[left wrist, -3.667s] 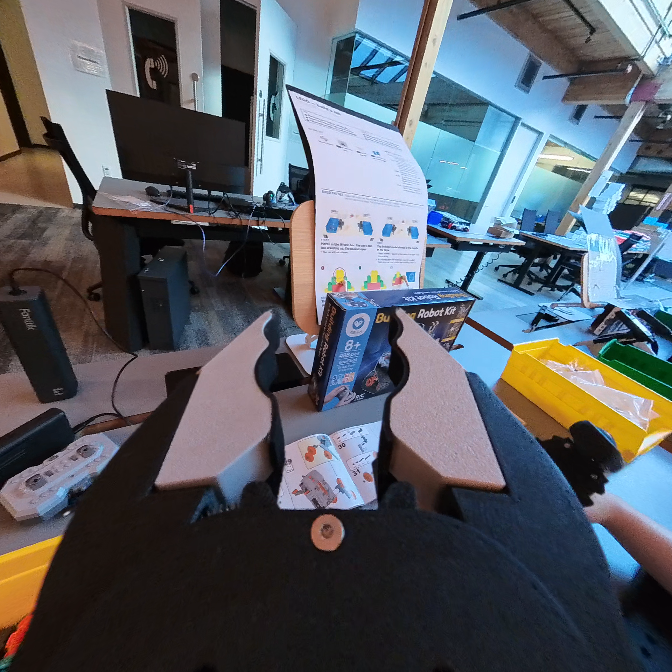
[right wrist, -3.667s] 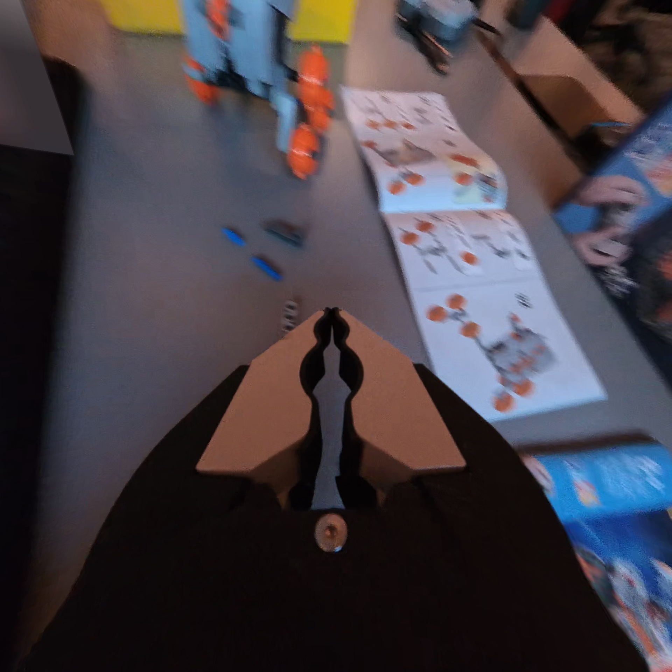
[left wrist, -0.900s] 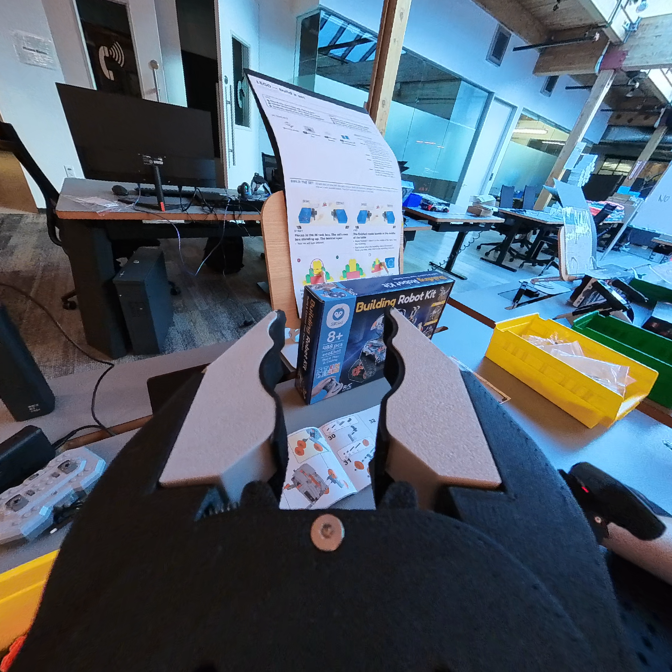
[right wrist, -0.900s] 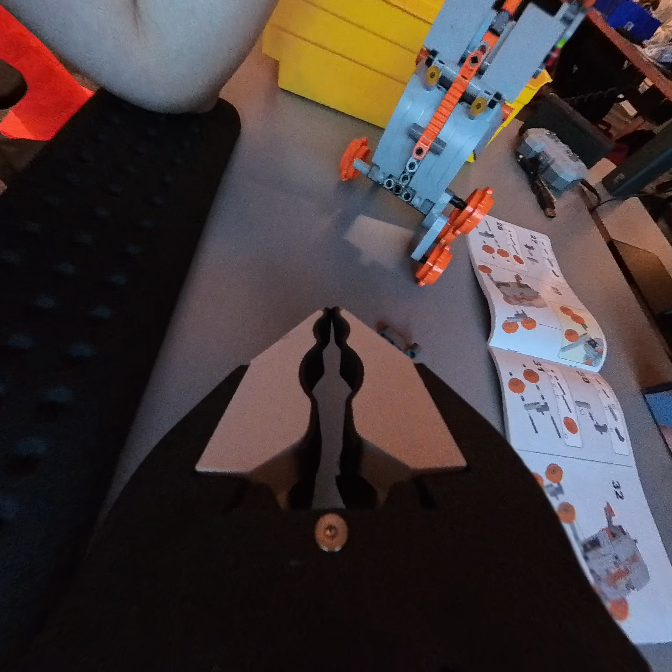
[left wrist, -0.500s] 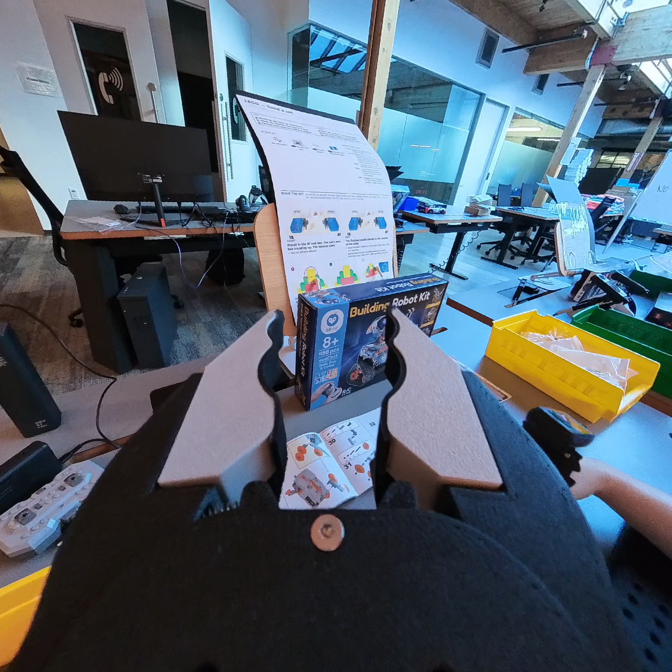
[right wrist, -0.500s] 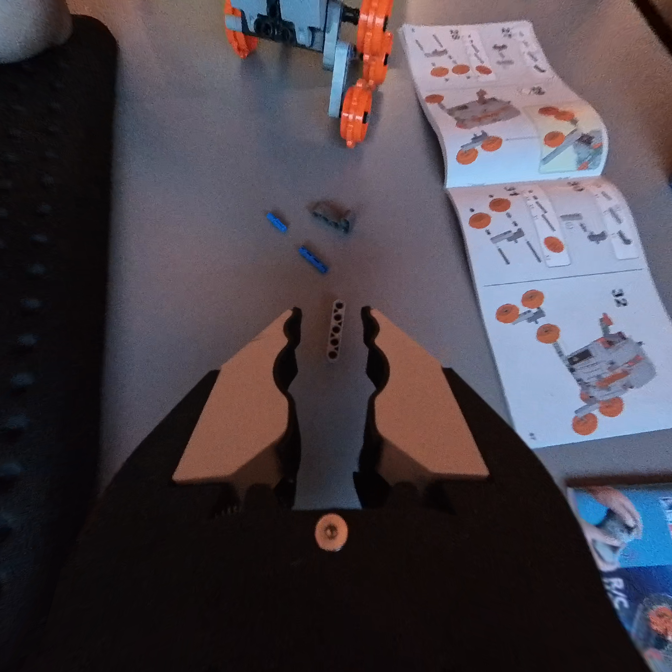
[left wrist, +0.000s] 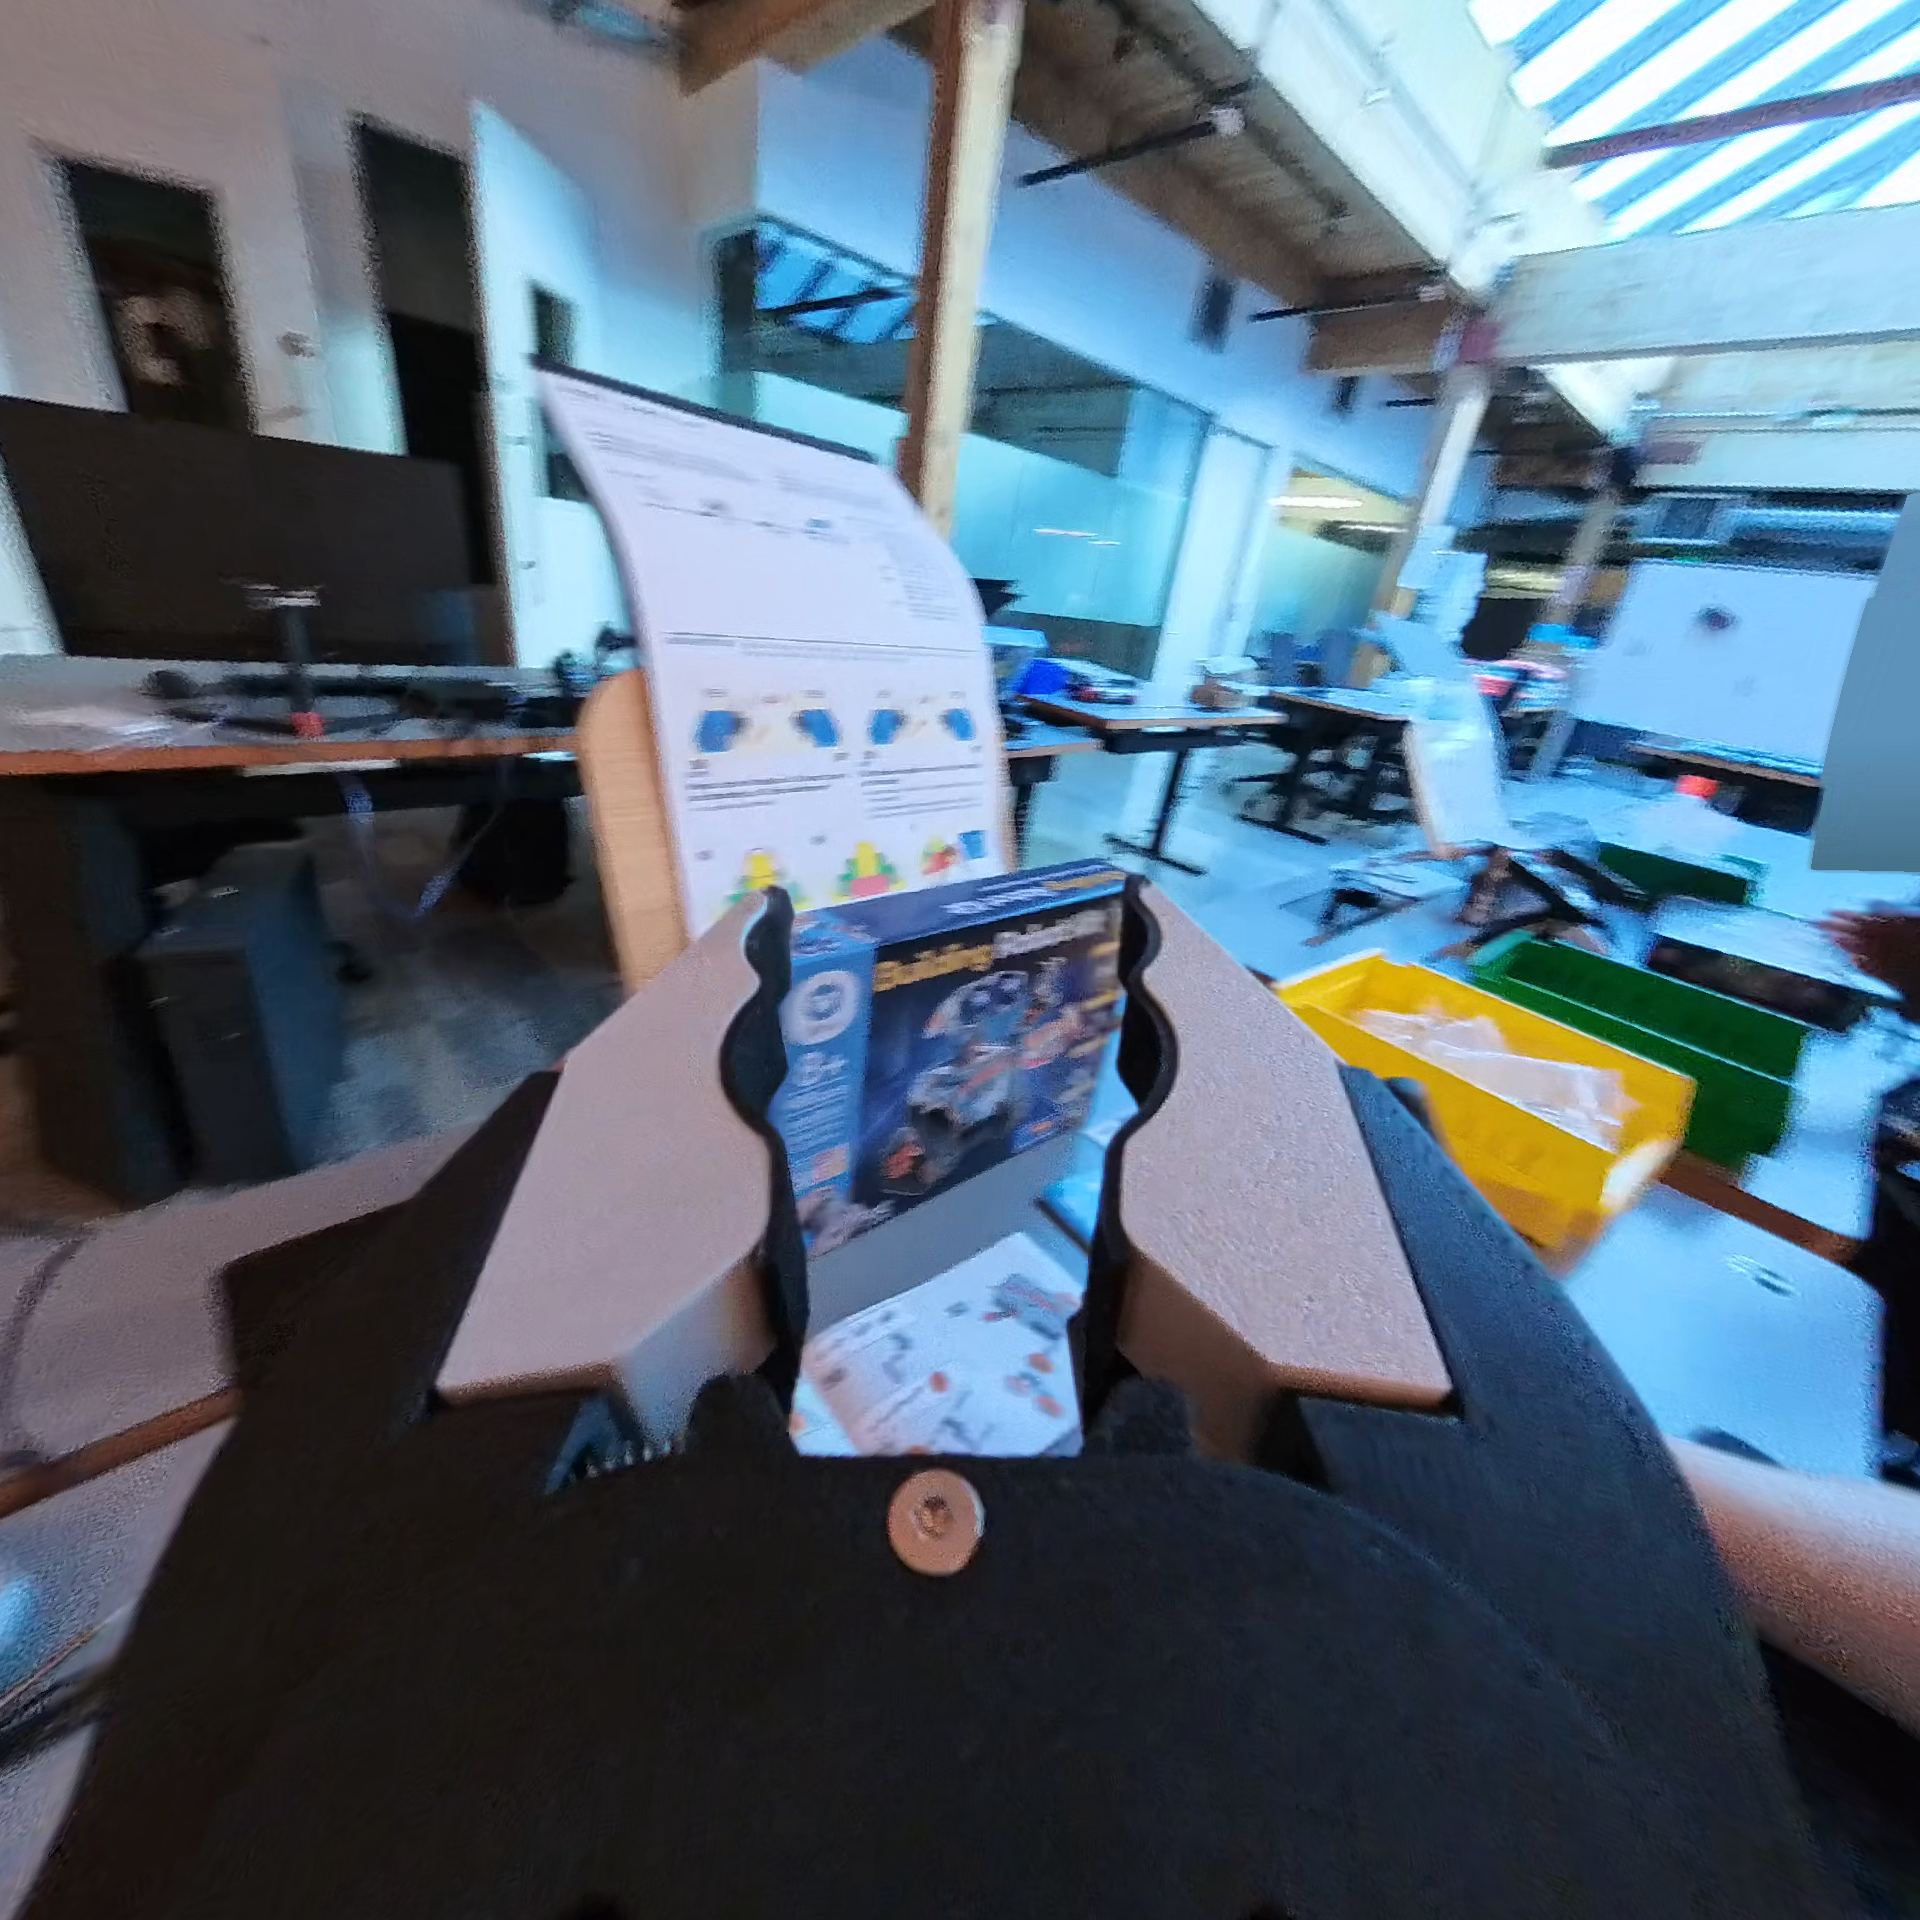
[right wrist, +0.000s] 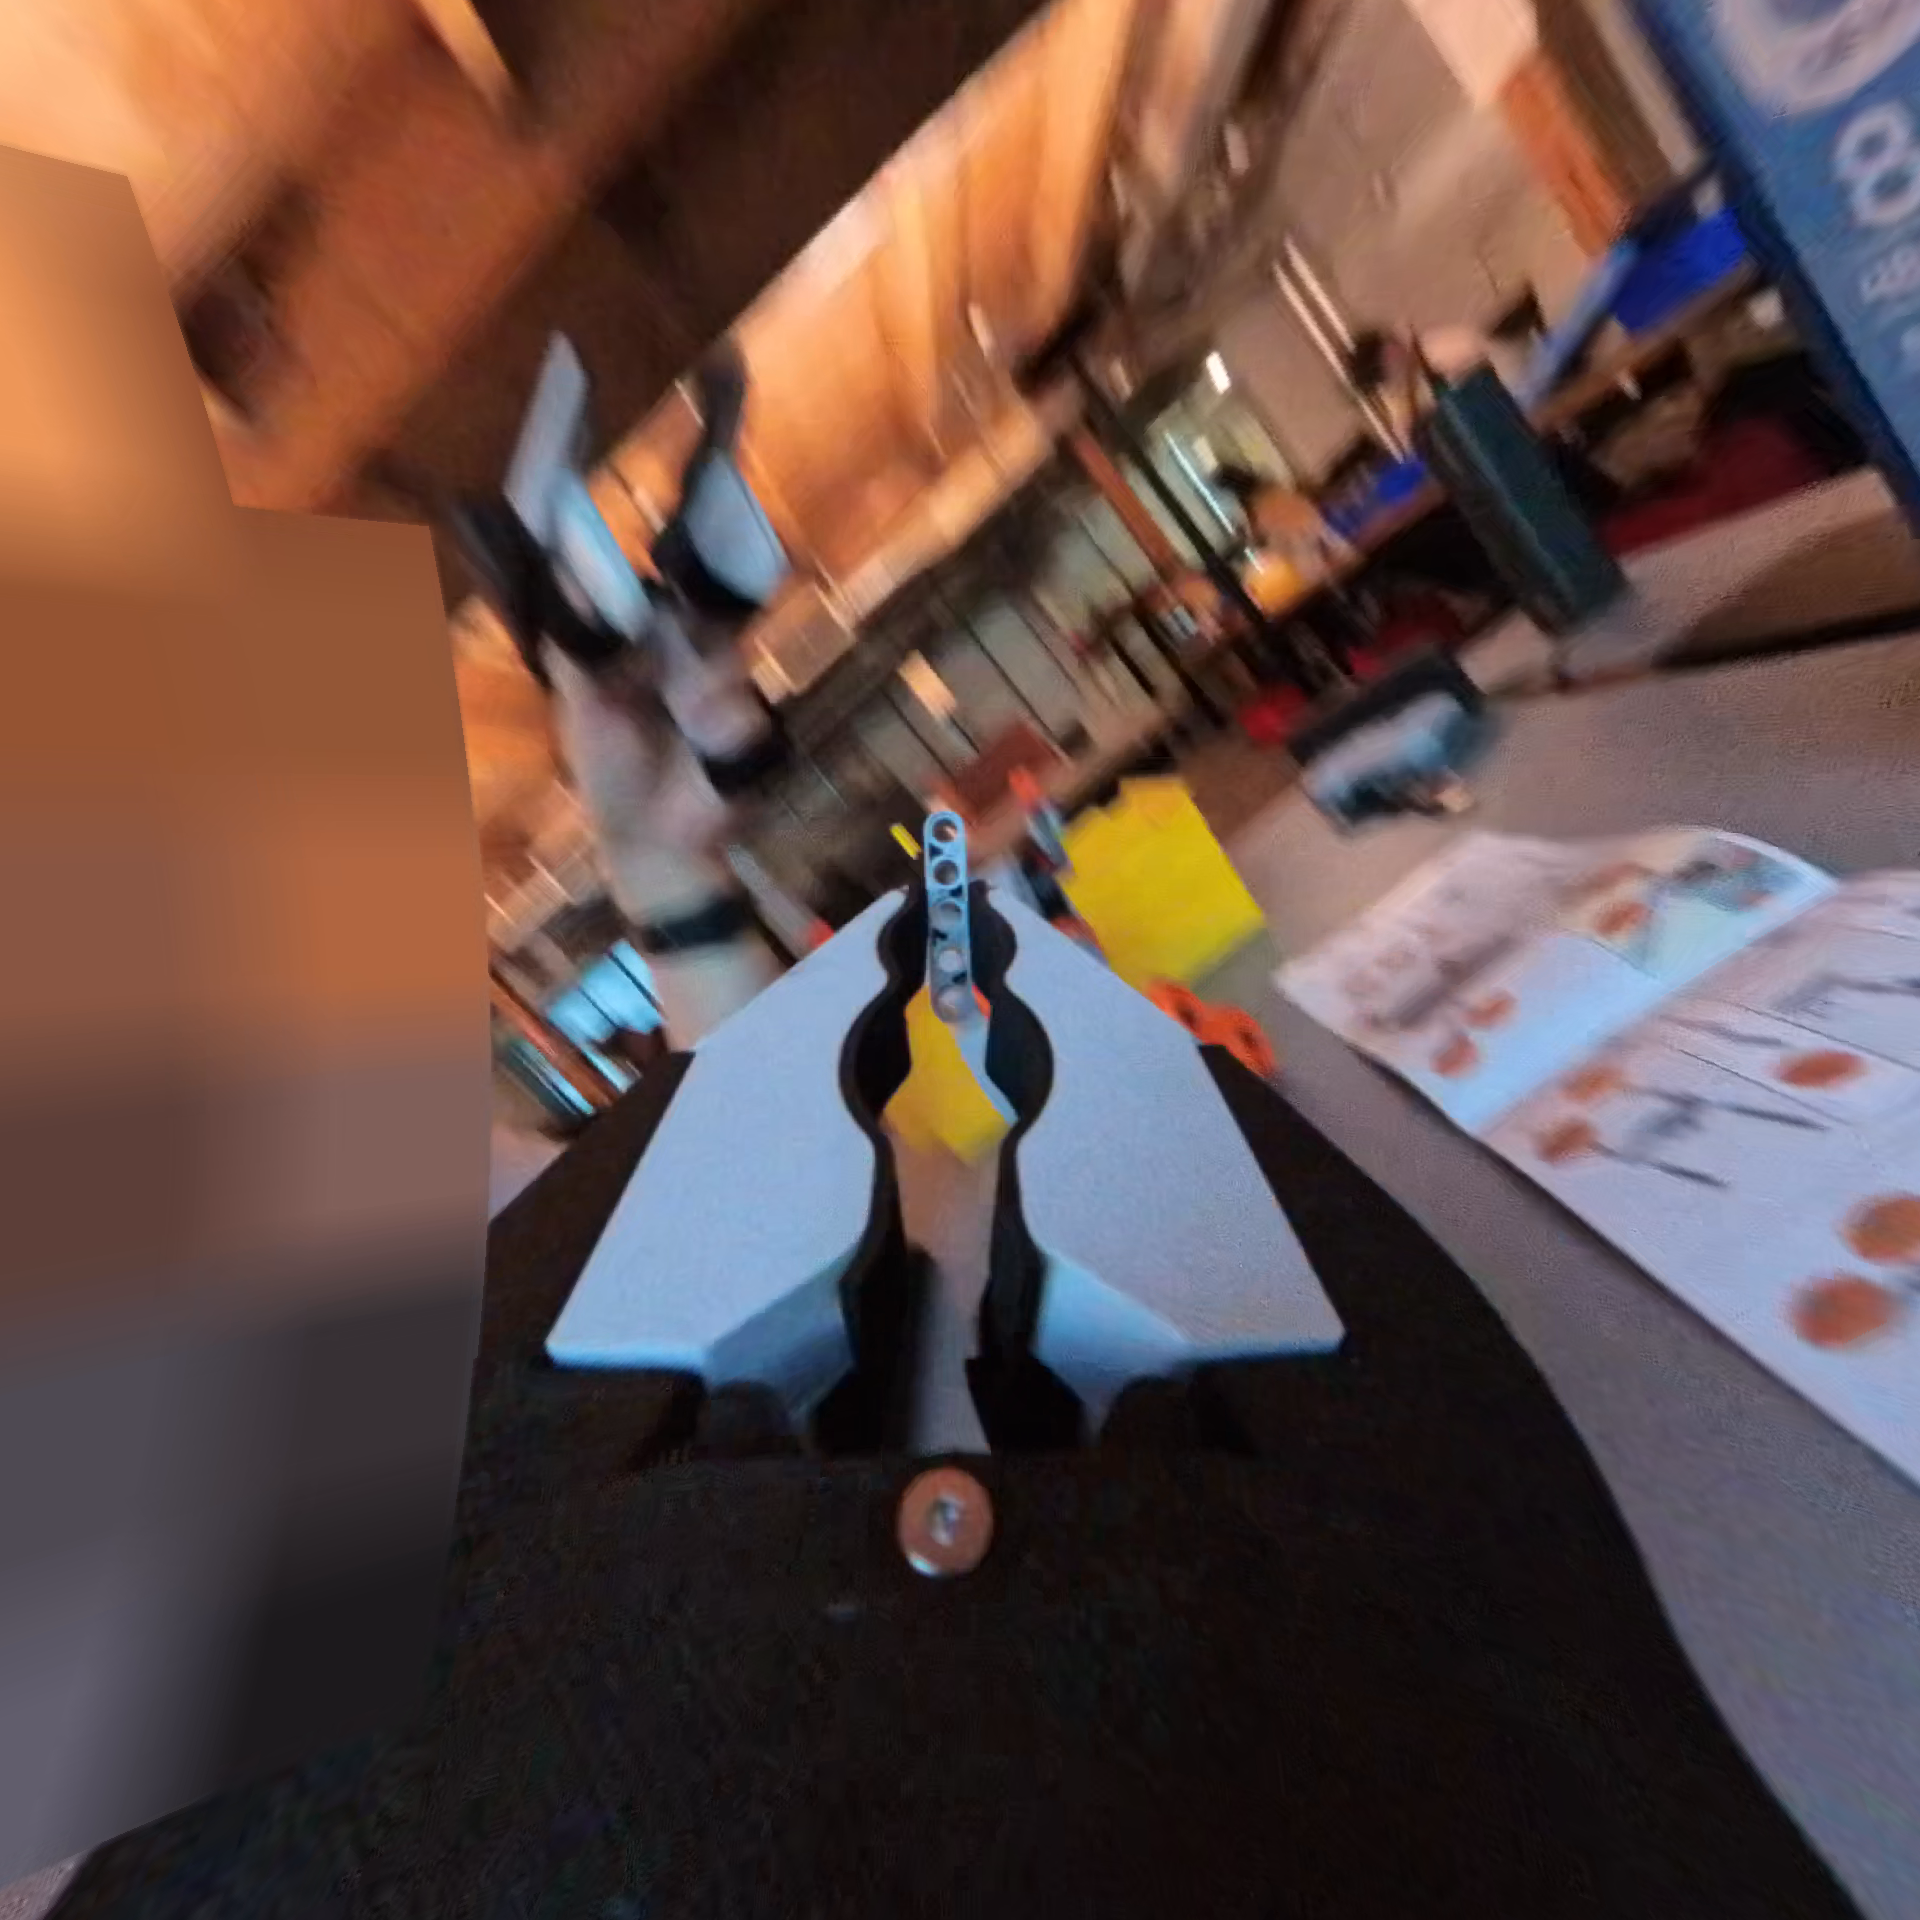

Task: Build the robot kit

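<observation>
Right wrist view: the right gripper (right wrist: pixel 945 914) is seen lifted off the grey surface (right wrist: pixel 1558 1403); most of the background is smeared by blur.
Right fingers: clenched on a small grey beam with holes (right wrist: pixel 948 914), which is pinched near its lower end and stands almost upright above the tips.
Near the beam: a yellow bin (right wrist: pixel 1153 883) and an orange wheel (right wrist: pixel 1210 1023) are seen beyond the tips, well apart from the beam; an open instruction booklet (right wrist: pixel 1662 1060) lies flat on the surface to the right.
Far right edge: part of a blue box (right wrist: pixel 1839 177) is visible.
Left wrist view: the left gripper (left wrist: pixel 940 914) is held above the surface, aimed across the room.
Left fingers: released, spread apart, with nothing between them.
Ahead of the left fingers: the blue box (left wrist: pixel 935 1039) stands upright on the surface, with a tall printed sheet (left wrist: pixel 800 665) propped behind it; booklet pages (left wrist: pixel 935 1371) are seen low in the gap.
Right side of that view: a yellow tray (left wrist: pixel 1475 1101) holding clear bags sits beside a green tray (left wrist: pixel 1662 1029); a person's forearm (left wrist: pixel 1808 1558) shows at the edge.
</observation>
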The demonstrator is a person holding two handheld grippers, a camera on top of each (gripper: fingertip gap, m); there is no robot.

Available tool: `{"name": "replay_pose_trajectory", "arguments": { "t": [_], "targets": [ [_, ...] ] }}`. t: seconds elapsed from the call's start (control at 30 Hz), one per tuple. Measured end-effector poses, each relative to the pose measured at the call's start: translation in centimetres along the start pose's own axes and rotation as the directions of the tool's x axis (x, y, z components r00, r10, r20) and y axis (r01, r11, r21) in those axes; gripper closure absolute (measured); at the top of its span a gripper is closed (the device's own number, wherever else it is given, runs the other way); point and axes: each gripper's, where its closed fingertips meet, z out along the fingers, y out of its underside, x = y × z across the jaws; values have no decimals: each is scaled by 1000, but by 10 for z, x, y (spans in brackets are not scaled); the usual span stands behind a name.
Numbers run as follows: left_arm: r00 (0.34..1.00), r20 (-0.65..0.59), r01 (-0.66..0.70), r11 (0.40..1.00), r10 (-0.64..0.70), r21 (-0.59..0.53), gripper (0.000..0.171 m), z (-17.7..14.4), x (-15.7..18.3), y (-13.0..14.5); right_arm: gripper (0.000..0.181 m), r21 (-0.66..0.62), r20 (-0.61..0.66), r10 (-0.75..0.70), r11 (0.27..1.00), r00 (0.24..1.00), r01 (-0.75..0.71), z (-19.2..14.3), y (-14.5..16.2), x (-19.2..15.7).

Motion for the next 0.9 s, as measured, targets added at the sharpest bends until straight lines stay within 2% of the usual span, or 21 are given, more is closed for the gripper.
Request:
{"name": "replay_pose_trajectory", "arguments": {
  "t": [0.03, 0.07, 0.13, 0.17, 0.23, 0.33, 0.4, 0.47, 0.57, 0.63, 0.7, 0.73, 0.9],
  "targets": [
    [997, -75, 17, 1000, -18, -13, 110, 6, 15, 5, 175, 157, 110, 132, 976, 985, -148, -8, -22, -8],
    [985, -165, 43, 998, -50, -46, 109, 13, 34, 14, 175, 236, 175, 238, 932, 955, -275, -16, -31, -5],
    [930, -341, 87, 982, -140, -167, 112, 21, 77, 39, 175, 254, 168, 363, 882, 916, -396, -24, -19, 12],
    [905, -388, 88, 969, -175, -232, 114, 23, 94, 54, 175, 255, 158, 395, 869, 905, -424, -25, -14, 17],
    [910, -371, 57, 942, -185, -330, 117, 30, 108, 89, 174, 257, 201, 420, 849, 885, -462, -23, -14, 14],
    [967, -214, 51, 929, -137, -367, 116, 43, 105, 152, 175, 214, 239, 392, 871, 889, -442, -14, -10, -1],
    [963, -195, 94, 911, -185, -401, 114, 42, 120, 195, 175, 194, 242, 375, 885, 895, -423, -9, -3, -10],
    [953, -178, 149, 893, -245, -425, 116, 42, 129, 222, 175, 189, 254, 384, 880, 887, -436, -8, 2, -15],
    [914, -214, 236, 880, -345, -412, 134, 43, 139, 229, 175, 188, 259, 392, 876, 883, -444, -7, 8, -19],
    [893, -221, 279, 868, -392, -411, 154, 43, 138, 230, 174, 182, 264, 382, 882, 886, -435, -5, 10, -23],
    [867, -240, 314, 853, -437, -418, 158, 40, 139, 229, 174, 167, 266, 381, 887, 886, -431, -4, 12, -25],
    [845, -265, 330, 842, -465, -426, 166, 36, 142, 229, 174, 152, 261, 374, 894, 890, -421, -3, 13, -25],
    [792, -278, 370, 790, -543, -489, 167, 8, 139, 240, 172, -84, 247, 367, 930, 897, -357, 6, 35, -29]
  ]
}}
